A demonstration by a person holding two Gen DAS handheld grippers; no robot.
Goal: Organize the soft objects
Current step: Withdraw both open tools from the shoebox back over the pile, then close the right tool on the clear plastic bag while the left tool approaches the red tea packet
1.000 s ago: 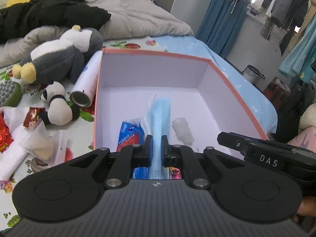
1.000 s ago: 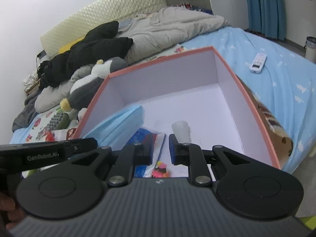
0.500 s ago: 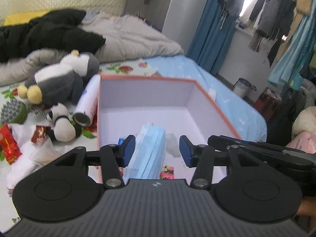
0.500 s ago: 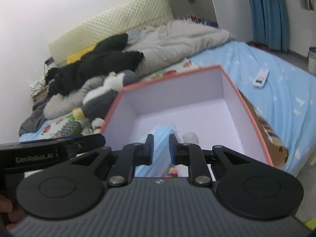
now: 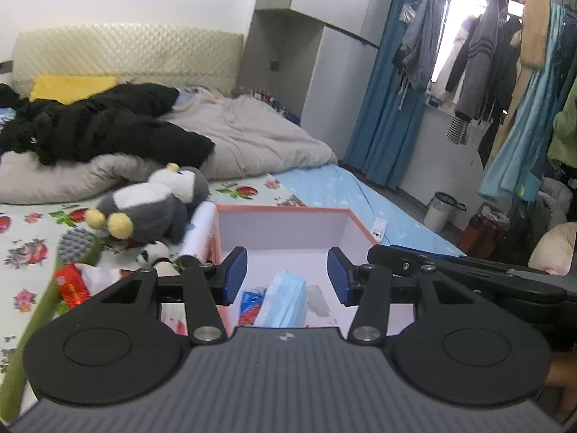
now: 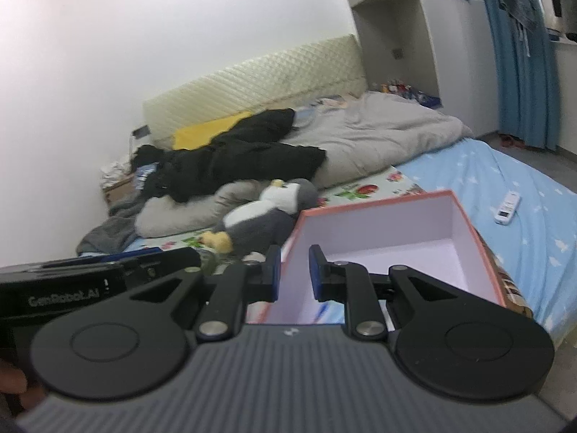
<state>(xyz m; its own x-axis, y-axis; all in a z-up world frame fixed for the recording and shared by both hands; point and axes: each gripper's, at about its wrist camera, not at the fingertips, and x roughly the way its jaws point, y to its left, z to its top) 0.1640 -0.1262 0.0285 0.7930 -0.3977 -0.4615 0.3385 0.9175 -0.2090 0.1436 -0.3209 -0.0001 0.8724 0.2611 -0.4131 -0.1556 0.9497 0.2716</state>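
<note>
Pads of my left gripper (image 5: 287, 277) spread, nothing between: jaws have just been opening, letting blue mask pack (image 5: 286, 299) drop. Pack now lies in pink box (image 5: 281, 210) at 6 o'clock of its floor, beside blue sachet (image 5: 252, 301), so soft items sit together. My right gripper (image 6: 294, 273) nearly closed, small gap, holding nothing, above box near rim. Penguin plush (image 5: 155, 205) lies outside on bed (image 5: 249, 195) at box's 10 o'clock, likely next.

Pink-rimmed white box (image 5: 288, 232) — pale blue mask (image 5: 285, 299) — floral sheet (image 5: 32, 252).
</note>
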